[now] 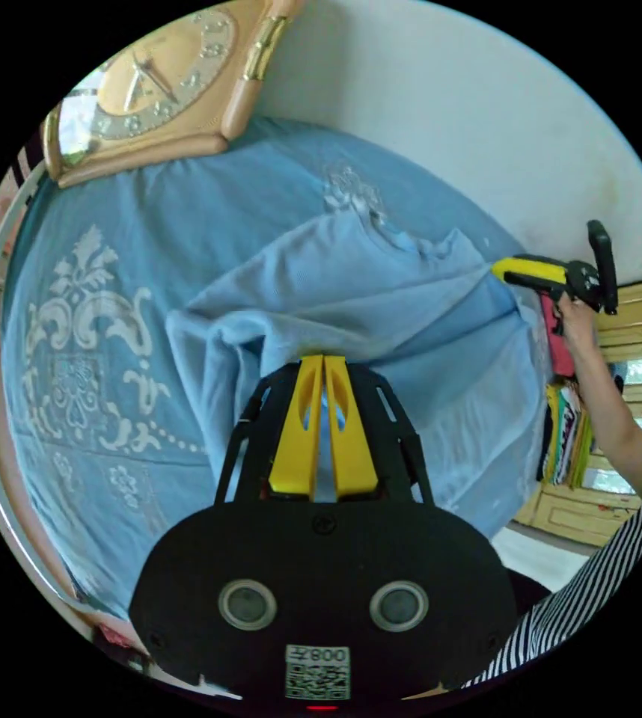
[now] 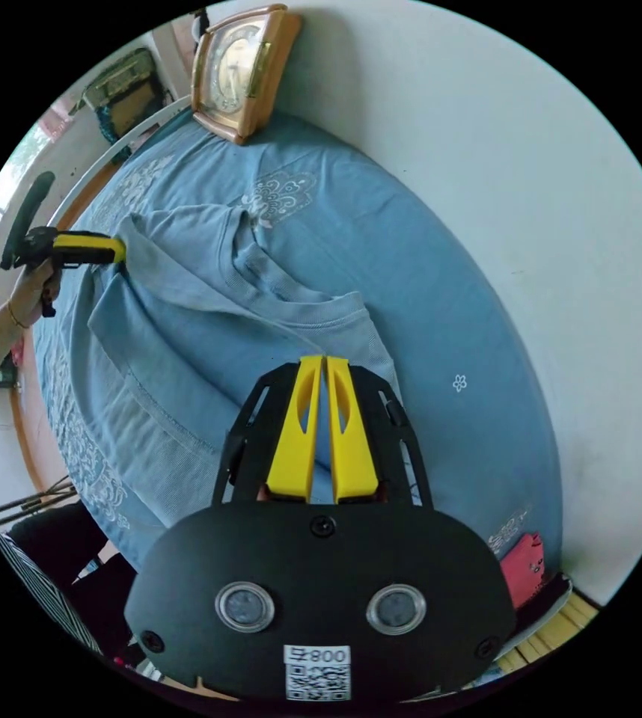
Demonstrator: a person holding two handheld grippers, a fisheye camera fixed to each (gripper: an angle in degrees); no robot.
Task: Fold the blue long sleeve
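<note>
The blue shirt (image 1: 381, 299) lies spread on a bed, held at two places and drawn up between them. In the left gripper view the left tongs (image 1: 324, 360) have their yellow jaws pressed together on a raised fold of the shirt, and the cloth falls away from the tips in pleats to both sides. Beyond them, at the shirt's far edge, the right tongs (image 1: 497, 269) pinch another part of the cloth, with a hand (image 1: 577, 318) on their black handle and a bare forearm leading back to a striped sleeve (image 1: 598, 576).

In the right gripper view the right tongs (image 2: 325, 360) are closed on the shirt (image 2: 209, 329) at a hemmed edge just at their tips. The shirt stretches away from them toward the left tongs (image 2: 117, 250), which grip its far corner, a hand (image 2: 33, 288) behind them. The ribbed neckline runs between the two grips.

Under the shirt is a blue bedspread (image 1: 89, 314) with pale ornament, lying all round both tongs. Past the shirt a wooden wall clock (image 1: 164, 82) leans against a white wall (image 1: 485, 112). Beside the right tongs, off the bed's edge, stand wooden drawers (image 1: 635, 314) and a stack of coloured cloths (image 1: 564, 434).
</note>
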